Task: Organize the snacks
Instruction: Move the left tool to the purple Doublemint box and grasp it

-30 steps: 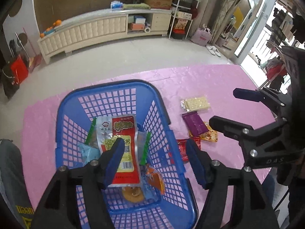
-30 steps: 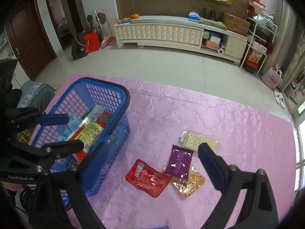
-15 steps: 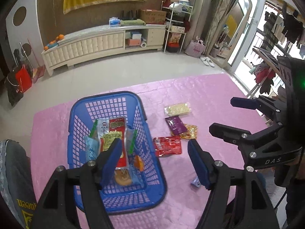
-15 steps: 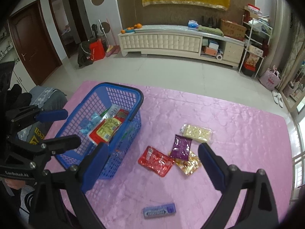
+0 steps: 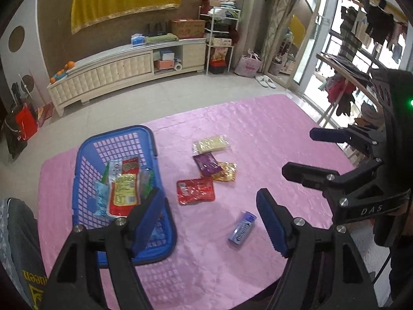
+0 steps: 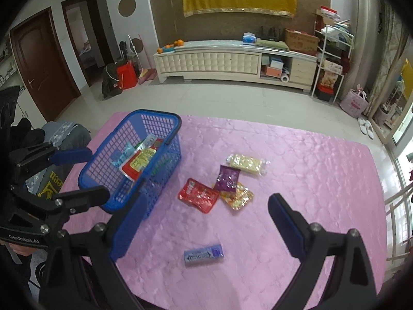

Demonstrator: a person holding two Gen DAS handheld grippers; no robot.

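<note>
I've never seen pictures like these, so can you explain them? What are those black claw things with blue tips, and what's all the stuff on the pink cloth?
Those claws are grabbing tools. A person holds one in each hand, and each has a small camera looking along its jaws. One picture is from the left gripper, the other from the right gripper; each also sees the other tool at its edge. Both have their jaws open and hold nothing; the left one's jaws have just been opening. On the pink cloth stands a blue basket with some snack packets inside. Still outside it lie a red packet, a purple packet, a golden packet, a pale cracker pack and a blue gum pack.
</note>
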